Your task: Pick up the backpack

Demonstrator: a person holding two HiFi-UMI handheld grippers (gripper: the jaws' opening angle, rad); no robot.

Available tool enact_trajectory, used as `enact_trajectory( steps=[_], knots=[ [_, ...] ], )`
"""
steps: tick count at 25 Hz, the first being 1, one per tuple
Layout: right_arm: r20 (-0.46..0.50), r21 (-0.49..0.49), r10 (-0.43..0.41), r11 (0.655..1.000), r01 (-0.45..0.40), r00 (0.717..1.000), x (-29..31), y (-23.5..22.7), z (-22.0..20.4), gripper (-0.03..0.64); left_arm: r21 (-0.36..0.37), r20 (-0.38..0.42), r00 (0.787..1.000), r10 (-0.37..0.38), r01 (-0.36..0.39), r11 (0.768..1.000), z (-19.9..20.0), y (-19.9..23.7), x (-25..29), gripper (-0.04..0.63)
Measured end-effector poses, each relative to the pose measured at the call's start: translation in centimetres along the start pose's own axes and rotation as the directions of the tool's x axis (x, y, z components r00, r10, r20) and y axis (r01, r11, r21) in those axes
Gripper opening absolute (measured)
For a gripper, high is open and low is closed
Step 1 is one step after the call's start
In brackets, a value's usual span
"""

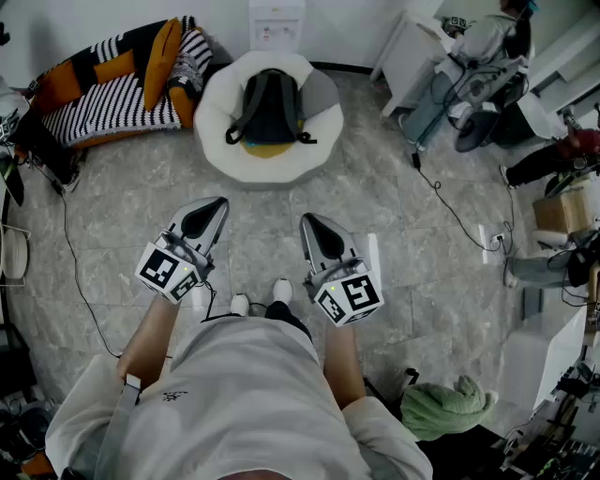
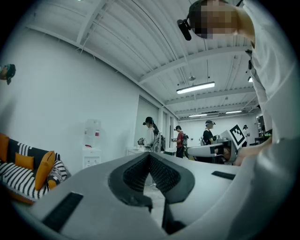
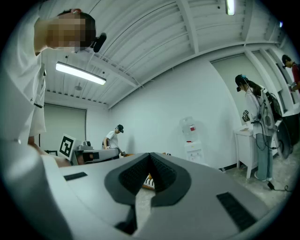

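Observation:
A dark grey backpack with a yellow base lies in a round white chair at the top middle of the head view. Both grippers hover level over the floor, well short of the chair. My left gripper is shut with nothing in it, tips pointing toward the chair. My right gripper is shut and empty too. In the left gripper view the left gripper shows its jaws meeting at the tips. The right gripper looks the same in its own view. The backpack is hidden in both gripper views.
A striped cushion bed with orange pillows lies at the upper left. A water dispenser stands behind the chair. A white table and seated people are at the upper right. Cables cross the floor. A green cloth lies lower right.

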State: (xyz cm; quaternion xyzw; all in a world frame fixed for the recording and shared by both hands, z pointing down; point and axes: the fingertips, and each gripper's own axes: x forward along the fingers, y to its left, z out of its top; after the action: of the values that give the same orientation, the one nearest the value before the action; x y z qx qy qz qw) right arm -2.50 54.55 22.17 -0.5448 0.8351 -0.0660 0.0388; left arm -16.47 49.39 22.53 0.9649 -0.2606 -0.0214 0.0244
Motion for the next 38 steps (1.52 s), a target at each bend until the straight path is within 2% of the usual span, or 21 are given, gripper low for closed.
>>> enact_trajectory(
  steps=[6, 13, 28, 38],
  knots=[
    [-0.017, 0.022, -0.012, 1.0, 0.013, 1.0, -1.5, 4.0, -1.3, 0.006, -0.03, 0.008, 0.999, 0.04, -0.04, 0.999, 0.3, 0.2, -5.5, 0.003],
    [-0.012, 0.001, 0.01, 1.0, -0.01, 1.0, -0.3, 5.5, -1.1, 0.006, -0.049, 0.027, 0.998, 0.063, -0.061, 0.997, 0.2, 1.5, -7.2, 0.003],
    [-0.003, 0.023, 0.009, 1.0, -0.009, 1.0, 0.6, 8.2, -1.2, 0.008, -0.046, 0.034, 0.999, 0.023, -0.021, 0.999, 0.7, 2.4, -9.6, 0.003],
    [-0.016, 0.017, 0.02, 1.0, -0.02, 1.0, 1.4, 10.6, -1.6, 0.008, -0.045, 0.029, 0.999, 0.023, -0.022, 0.999, 0.6, 3.6, -11.8, 0.003]
  ],
)
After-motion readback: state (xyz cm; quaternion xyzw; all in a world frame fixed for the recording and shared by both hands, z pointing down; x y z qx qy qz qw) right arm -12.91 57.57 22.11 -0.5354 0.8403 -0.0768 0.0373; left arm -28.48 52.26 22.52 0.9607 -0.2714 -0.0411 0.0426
